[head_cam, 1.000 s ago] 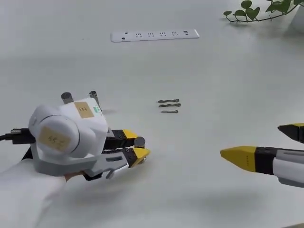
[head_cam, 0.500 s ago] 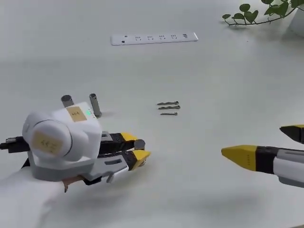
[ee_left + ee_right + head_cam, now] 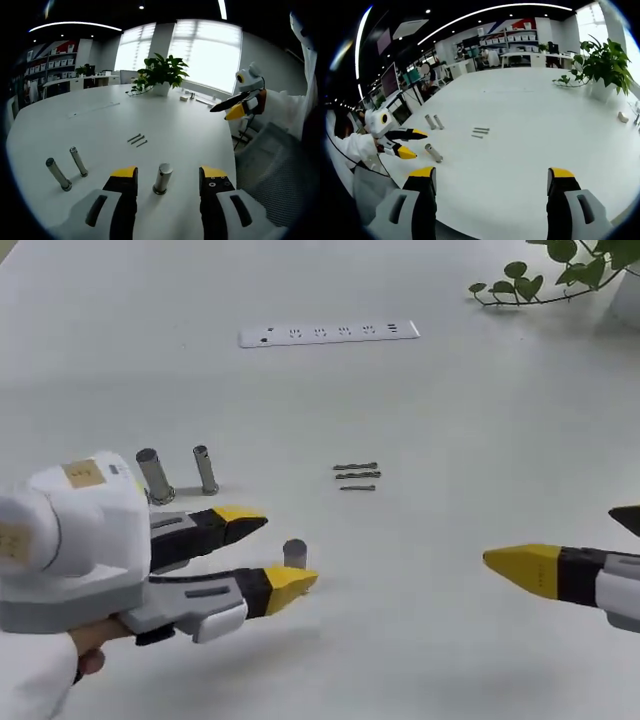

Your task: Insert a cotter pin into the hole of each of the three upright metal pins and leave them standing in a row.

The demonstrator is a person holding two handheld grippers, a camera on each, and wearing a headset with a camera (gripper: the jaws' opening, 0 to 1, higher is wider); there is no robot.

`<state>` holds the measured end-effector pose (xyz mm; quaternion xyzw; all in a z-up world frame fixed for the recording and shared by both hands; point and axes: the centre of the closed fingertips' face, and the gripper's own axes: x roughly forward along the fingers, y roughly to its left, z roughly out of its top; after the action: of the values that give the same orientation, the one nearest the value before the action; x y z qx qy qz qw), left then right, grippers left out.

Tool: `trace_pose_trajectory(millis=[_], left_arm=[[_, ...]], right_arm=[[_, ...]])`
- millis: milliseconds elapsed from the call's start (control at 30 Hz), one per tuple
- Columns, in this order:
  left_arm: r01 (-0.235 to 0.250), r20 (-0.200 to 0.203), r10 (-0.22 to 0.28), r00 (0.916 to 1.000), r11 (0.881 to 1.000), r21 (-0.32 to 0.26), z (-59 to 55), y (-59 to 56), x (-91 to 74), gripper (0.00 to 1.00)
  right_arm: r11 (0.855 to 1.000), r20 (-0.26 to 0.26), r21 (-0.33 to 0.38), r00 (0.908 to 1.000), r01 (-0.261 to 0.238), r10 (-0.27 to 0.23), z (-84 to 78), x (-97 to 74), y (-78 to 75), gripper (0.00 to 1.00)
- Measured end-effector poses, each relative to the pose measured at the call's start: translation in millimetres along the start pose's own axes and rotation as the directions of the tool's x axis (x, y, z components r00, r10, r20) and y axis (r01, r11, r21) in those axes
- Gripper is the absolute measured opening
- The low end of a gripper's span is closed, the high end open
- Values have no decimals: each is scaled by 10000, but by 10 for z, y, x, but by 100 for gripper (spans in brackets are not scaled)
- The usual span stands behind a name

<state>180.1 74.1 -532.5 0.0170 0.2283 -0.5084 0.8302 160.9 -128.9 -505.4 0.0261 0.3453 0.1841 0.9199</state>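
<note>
left hand-held gripper (image 3: 168,174): jaws apart; straddling one upright metal pin (image 3: 294,553), not touching it
right hand-held gripper (image 3: 491,173): jaws wide apart; above the bench (image 3: 450,420)
other two metal pins (image 3: 178,473): upright, side by side
cotter pins (image 3: 357,475): three lying together mid-bench

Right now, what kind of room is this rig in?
Probably an open-plan office or showroom, not a factory floor: a large white table, a potted plant beside tall windows with blinds, and stocked shelving along the far wall.
</note>
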Motion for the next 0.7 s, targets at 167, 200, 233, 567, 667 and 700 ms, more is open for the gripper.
trace_pose_trajectory(millis=[167, 200, 233, 567, 667, 700], left_arm=[[-206, -320, 191, 9993, 9987, -473, -109, -28, -129, 68], [-179, -344, 163, 9993, 9988, -462, -125, -42, -157, 71], [-170, -392, 150, 9991, 9985, -523, -140, -51, -176, 73], [-438, 310, 493, 9983, 9867, -1567, -98, -63, -291, 97], [-535, 258, 582, 9980, 9866, -1541, -109, -73, -323, 99], [-722, 223, 762, 9968, 9866, -1462, -121, -49, -345, 99]], right_arm=[[10000, 82, 43, 10000, 27, -27, 2, -30, -5, 90], [10000, 109, 68, 9999, 37, -38, 1, -38, -3, 90], [9999, 138, 131, 9999, 45, -47, 3, -42, -7, 90], [9998, 353, 142, 9993, -126, 121, 45, -71, -3, 87], [9999, 398, 123, 9992, -94, 89, 44, -94, -16, 87], [9998, 446, 155, 9990, -83, 76, 52, -98, -26, 87]])
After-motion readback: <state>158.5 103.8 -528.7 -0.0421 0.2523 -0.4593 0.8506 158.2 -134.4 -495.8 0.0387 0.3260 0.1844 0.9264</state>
